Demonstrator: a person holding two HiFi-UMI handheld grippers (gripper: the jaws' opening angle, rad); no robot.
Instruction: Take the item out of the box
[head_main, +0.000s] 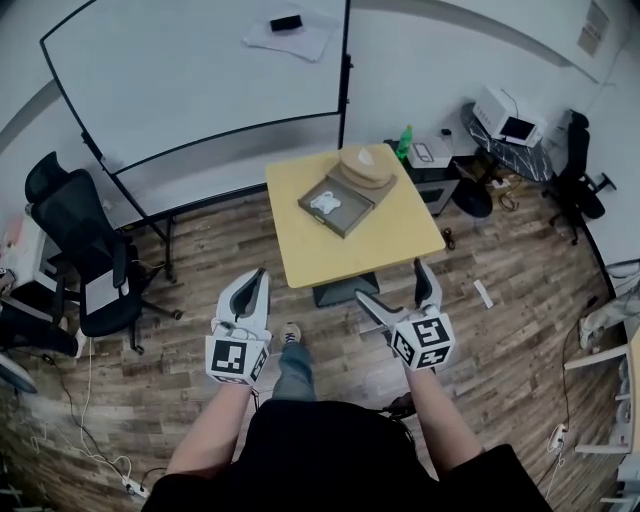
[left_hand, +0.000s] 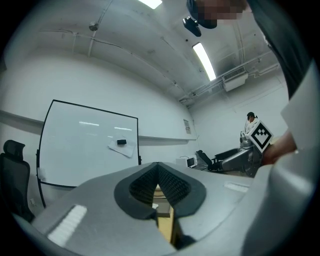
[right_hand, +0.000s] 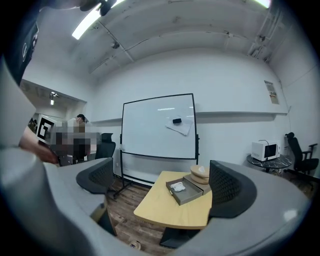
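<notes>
An open grey box (head_main: 345, 212) lies on the far half of a light wooden table (head_main: 350, 245). In it rests a small white item (head_main: 326, 202), seen also as the white item (right_hand: 177, 187) in the grey box (right_hand: 186, 192) of the right gripper view. Both grippers hang over the floor well short of the table. My left gripper (head_main: 258, 282) is shut, pads pressed together with nothing between them. My right gripper (head_main: 395, 283) is open and empty, its jaws framing the table from a distance.
A tan hat-like object (head_main: 365, 165) sits on the box lid beside the box. A whiteboard (head_main: 200, 70) stands behind the table, a black office chair (head_main: 85, 250) to the left, and a cabinet with a green bottle (head_main: 404, 142) at the right. A person's shoe (head_main: 290, 334) is on the wood floor.
</notes>
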